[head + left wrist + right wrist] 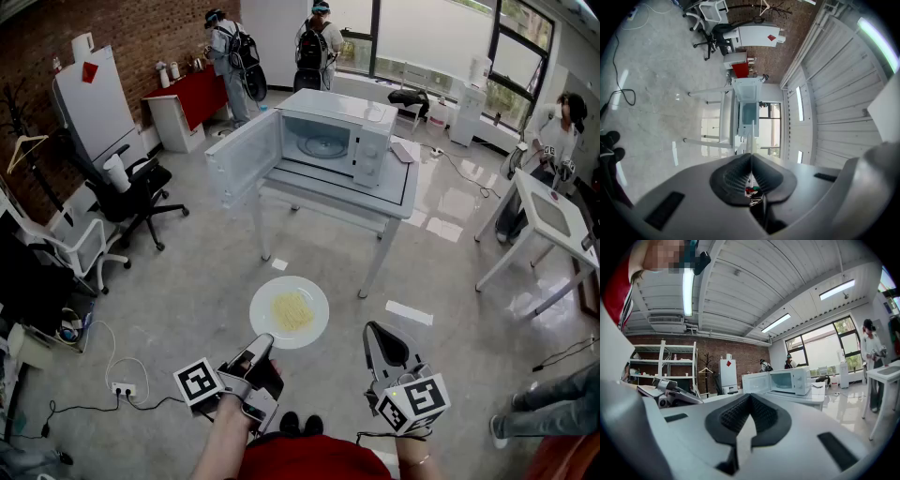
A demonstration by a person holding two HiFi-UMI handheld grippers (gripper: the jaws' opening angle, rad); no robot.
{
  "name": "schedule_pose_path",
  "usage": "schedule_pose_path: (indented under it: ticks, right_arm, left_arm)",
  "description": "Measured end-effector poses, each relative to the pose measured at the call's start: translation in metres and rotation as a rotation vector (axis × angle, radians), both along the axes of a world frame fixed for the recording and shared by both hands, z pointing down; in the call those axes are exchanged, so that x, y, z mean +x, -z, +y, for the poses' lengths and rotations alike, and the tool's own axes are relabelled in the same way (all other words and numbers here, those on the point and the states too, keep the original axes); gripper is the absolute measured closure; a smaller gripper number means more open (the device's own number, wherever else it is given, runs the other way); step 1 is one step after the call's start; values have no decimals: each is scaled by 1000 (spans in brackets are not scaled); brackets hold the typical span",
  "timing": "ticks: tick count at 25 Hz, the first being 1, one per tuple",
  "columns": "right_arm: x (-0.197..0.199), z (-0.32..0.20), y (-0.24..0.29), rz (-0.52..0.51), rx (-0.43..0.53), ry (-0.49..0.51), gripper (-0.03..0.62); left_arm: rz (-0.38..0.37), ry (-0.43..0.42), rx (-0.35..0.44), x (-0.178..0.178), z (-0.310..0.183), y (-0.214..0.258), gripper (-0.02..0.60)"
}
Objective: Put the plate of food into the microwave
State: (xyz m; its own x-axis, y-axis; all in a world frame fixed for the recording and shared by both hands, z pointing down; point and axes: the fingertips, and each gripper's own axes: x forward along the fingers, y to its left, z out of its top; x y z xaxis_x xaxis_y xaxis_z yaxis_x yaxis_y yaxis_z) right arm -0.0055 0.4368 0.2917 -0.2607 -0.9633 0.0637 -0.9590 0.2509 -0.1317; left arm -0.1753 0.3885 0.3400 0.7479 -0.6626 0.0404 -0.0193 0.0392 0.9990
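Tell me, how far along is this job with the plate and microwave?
Done: the microwave has its door open. In hand: the left gripper is clamped on the rim of the plate of food, held over the floor, short of the table. The right gripper is shut and empty. Left: carry the plate over and set it inside.

1. The microwave (333, 141) sits on the surface (394, 202), with its door (242, 157) swung out to the left.
2. The plate (314, 295), with food (292, 309) on it, is before the surface, above the floor (187, 281).
3. The left gripper (263, 341) is at the plate's near rim; the right gripper (374, 330) is apart, to the plate's right.
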Motion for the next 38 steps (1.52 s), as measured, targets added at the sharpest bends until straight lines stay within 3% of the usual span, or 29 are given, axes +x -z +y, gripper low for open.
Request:
schedule_pose_path:
  ticks: [24,32,38]
  right_arm:
    - [13,-3,-4,-7,6,43,579]
    - [30,-32,5,-2,42,44,579]
    - [45,-90,4,8,54,38,579]
  left_arm:
    - [5,27,-1,9,-14,-2,563]
    - [4,40,44,22,-54,7,563]
    - [2,30,43,42,-117,1,563]
